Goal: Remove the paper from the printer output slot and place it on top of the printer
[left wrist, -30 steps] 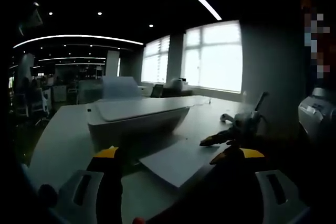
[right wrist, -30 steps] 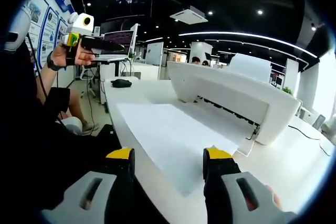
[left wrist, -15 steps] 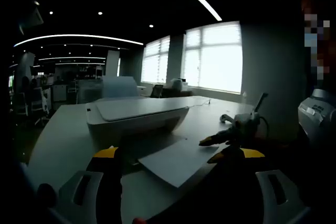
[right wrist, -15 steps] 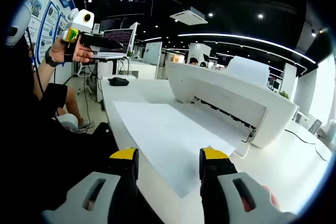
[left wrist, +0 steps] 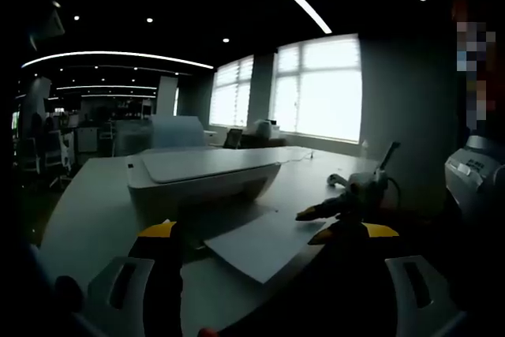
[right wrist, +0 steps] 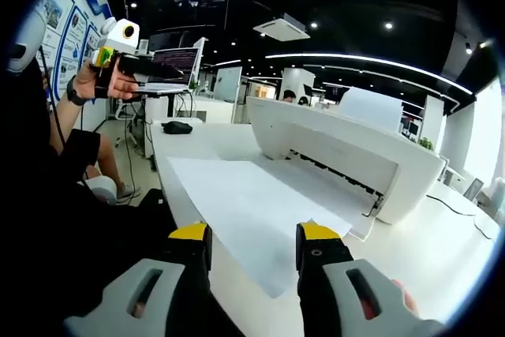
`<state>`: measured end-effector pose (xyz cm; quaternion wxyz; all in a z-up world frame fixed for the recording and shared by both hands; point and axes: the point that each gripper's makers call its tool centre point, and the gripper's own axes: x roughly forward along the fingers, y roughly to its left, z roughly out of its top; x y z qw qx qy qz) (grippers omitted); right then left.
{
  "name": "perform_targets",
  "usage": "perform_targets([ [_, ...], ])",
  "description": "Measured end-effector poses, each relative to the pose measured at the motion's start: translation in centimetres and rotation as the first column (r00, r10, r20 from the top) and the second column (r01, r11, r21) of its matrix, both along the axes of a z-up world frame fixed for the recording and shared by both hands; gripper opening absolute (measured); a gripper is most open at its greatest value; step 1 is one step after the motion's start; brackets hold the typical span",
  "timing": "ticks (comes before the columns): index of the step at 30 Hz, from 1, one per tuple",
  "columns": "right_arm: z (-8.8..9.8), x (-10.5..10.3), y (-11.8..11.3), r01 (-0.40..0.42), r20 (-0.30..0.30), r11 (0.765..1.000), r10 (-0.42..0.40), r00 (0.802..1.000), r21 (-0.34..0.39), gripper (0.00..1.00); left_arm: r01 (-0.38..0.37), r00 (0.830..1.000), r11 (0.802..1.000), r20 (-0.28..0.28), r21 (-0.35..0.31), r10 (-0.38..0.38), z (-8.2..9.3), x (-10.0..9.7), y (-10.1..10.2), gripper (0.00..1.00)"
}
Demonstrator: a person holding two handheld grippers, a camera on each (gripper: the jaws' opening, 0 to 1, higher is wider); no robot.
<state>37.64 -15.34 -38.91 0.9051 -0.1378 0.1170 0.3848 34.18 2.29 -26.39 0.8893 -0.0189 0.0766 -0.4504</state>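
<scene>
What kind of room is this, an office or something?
Most likely an open-plan office: a white printer with a sheet of paper on a long desk, and a laptop on another desk behind.

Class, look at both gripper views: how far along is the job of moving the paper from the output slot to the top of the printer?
Nothing looks done yet: the paper lies flat in front of the printer, running out from its output slot. In hand: the right gripper is open, its jaws either side of the sheet's near edge. The left gripper is open and holds nothing. Left: grip, pull out, lay on the printer's top.
</scene>
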Motion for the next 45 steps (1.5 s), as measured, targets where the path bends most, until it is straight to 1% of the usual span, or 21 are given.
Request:
perform_targets([
  [24, 0.48, -0.29, 0.57, -0.016, 0.012, 1.000, 0.016, 1.000, 0.027, 0.31, -0.007, 1.000, 1.000, 0.000, 0.003, 0.007, 0.04, 0.09, 0.11, 0.93],
  [32, 0.36, -0.17, 0.30, -0.024, 0.006, 0.999, 0.024, 1.000, 0.027, 0.28, -0.011, 1.000, 1.000, -0.004, 0.004, 0.011, -0.13, 0.11, 0.18, 0.93],
  [45, 0.33, -0.44, 0.77, -0.036, 0.010, 0.999, 0.035, 0.999, 0.025, 0.24, -0.011, 1.000, 1.000, -0.004, 0.004, 0.011, -0.15, 0.12, 0.25, 0.93],
])
